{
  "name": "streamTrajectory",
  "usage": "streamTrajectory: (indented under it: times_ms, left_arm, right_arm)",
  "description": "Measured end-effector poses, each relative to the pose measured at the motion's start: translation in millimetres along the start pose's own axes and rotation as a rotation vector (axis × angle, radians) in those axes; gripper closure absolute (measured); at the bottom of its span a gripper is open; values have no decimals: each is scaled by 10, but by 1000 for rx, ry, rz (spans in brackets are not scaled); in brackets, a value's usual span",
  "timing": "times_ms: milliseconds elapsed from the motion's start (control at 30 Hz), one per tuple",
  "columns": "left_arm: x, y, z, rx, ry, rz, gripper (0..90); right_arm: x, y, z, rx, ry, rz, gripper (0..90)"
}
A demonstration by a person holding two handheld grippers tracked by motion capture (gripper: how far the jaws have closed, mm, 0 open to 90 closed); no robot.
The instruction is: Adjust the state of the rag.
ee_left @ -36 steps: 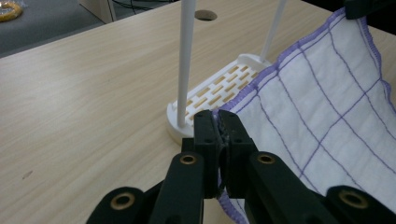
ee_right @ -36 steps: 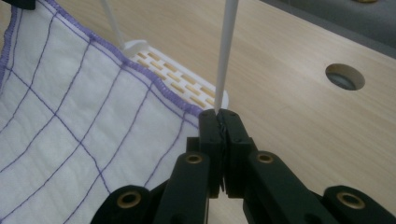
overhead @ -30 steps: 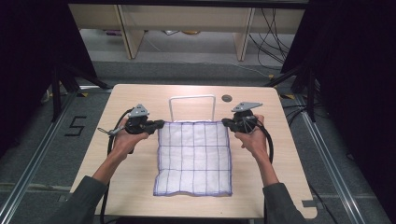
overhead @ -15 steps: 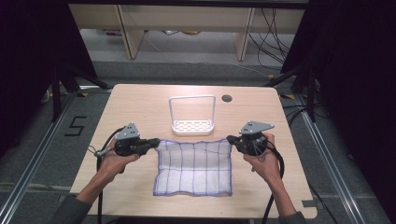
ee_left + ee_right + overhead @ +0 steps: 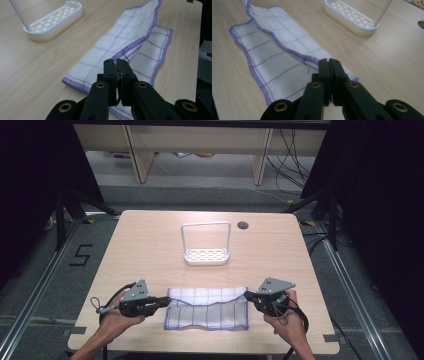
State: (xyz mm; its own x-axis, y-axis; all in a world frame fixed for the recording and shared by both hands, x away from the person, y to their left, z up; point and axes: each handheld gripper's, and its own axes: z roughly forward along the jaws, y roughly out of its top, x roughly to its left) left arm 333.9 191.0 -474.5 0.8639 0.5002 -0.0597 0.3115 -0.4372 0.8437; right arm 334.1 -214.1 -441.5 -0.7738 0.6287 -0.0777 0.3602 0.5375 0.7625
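Pale wooden table [image 5: 150,245] amid dark curtains, both grippers' fingers [image 5: 110,72] clamped on folded checked cloth [image 5: 207,315].

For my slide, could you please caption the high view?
Both grippers, left and right, pinch a white, purple-checked cloth folded over on the table.

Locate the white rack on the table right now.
In the high view the white rack stands at the table's middle, beyond the cloth, near a dark hole.

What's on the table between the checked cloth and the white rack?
Nothing: in the high view, bare wood of the table separates the cloth from the white rack.
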Motion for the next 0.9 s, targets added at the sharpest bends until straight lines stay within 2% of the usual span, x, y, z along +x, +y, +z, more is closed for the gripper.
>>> streamTrajectory:
  times_ms: [33,67,100,133,167,233,267,300,333,400,433,500,533,600,633,667,700,733,800,833,867,900]
  left_arm:
    - [0,0,0,0,0,0,860]
    - [-34,-53,14,33,4,21,859]
    - [-34,-53,14,33,4,21,858]
    - [-65,-114,38,50,-5,42,857]
    - [-79,-140,45,63,5,56,857]
    - [-106,-165,57,63,-1,50,853]
    - [-142,-206,77,73,1,65,851]
    - [-170,-221,81,86,5,64,848]
    - [-188,-235,87,107,3,95,845]
    - [-242,-260,107,120,6,99,838]
    - [-257,-275,127,123,-6,124,834]
    - [-269,-294,136,142,-6,134,824]
    - [-282,-308,146,148,-12,111,806]
    - [-283,-317,148,150,-21,101,747]
    - [-274,-303,133,153,-26,112,706]
    - [-282,-299,124,126,-28,92,651]
    - [-276,-275,92,125,-21,71,588]
    - [-252,-243,61,97,-9,71,546]
    - [-204,-185,29,64,10,49,507]
    - [-204,-185,29,64,10,49,483]
    - [-112,-113,9,52,26,25,461]
    - [-112,-113,9,52,26,25,450]
  right_arm:
    - [26,-23,-1,9,7,7,890]
    - [49,-54,8,12,13,0,890]
    - [83,-84,7,26,18,11,890]
    - [105,-116,13,22,27,0,889]
    - [135,-139,13,39,36,13,888]
    - [151,-163,19,40,33,4,888]
    - [181,-209,27,62,44,9,885]
    - [190,-241,38,62,42,6,885]
    - [197,-274,46,71,52,15,883]
    - [214,-342,55,79,65,32,877]
    - [225,-361,57,88,71,42,873]
    - [255,-403,43,87,73,45,862]
    - [271,-417,32,92,82,49,847]
    - [291,-442,1,89,83,64,796]
    - [295,-453,-26,79,81,88,755]
    - [286,-460,-56,75,82,110,713]
    - [290,-466,-90,58,69,153,678]
    - [262,-468,-132,46,43,172,654]
    - [207,-466,-183,20,14,191,598]
    - [207,-466,-183,20,14,191,598]
    - [188,-459,-193,23,-10,247,565]
    - [176,-459,-183,25,-19,240,549]
